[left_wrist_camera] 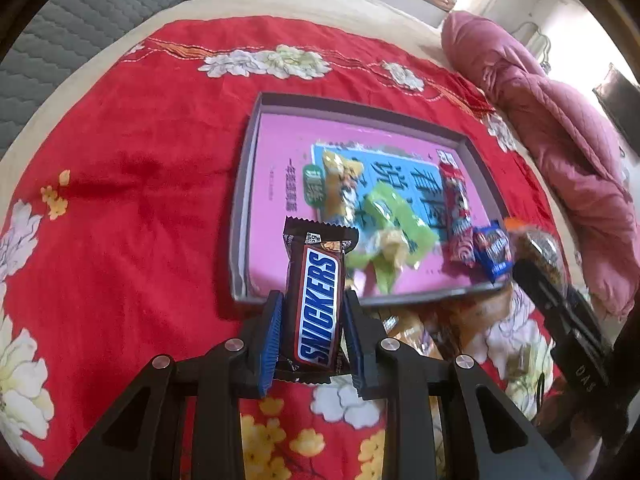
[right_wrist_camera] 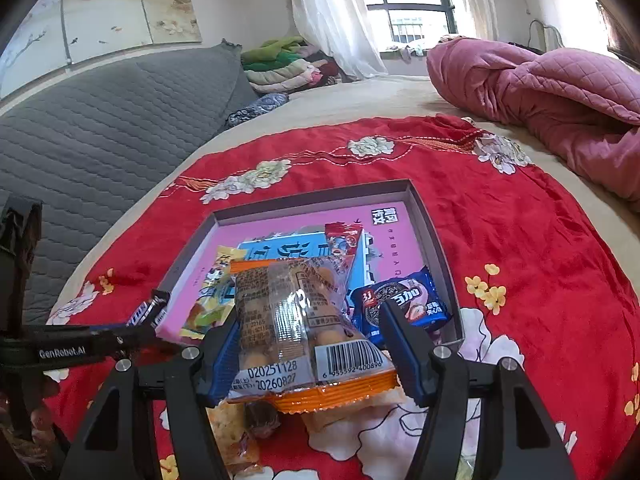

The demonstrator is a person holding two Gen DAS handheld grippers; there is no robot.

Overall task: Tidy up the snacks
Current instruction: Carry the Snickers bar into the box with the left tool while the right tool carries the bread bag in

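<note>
Lying on a red floral cloth [right_wrist_camera: 520, 240] spread over a beige bed [right_wrist_camera: 360, 96], a shallow grey-rimmed cardboard tray with a pink printed floor [left_wrist_camera: 256, 128] is already holding several snacks: a yellow wrapped sweet [left_wrist_camera: 340, 188], a crumpled green wrapper [left_wrist_camera: 388, 236], a long red packet [left_wrist_camera: 456, 204] and a small blue biscuit packet [right_wrist_camera: 404, 300]. More loose packets [right_wrist_camera: 236, 436] are sitting on the cloth just in front of the tray's near rim. The left gripper [left_wrist_camera: 314, 320] is clamping a brown Snickers bar [left_wrist_camera: 318, 300] upright between its jaws, just short of that near rim. The right gripper [right_wrist_camera: 308, 354] is gripping a clear, orange-edged snack bag [right_wrist_camera: 304, 336] over the tray's near edge, hiding part of the contents. A crumpled pink quilt [right_wrist_camera: 560, 96] is lying beyond the cloth, with a grey quilted headboard [right_wrist_camera: 100, 128], folded bedding [right_wrist_camera: 288, 64] and a curtained window [right_wrist_camera: 408, 4] behind.
</note>
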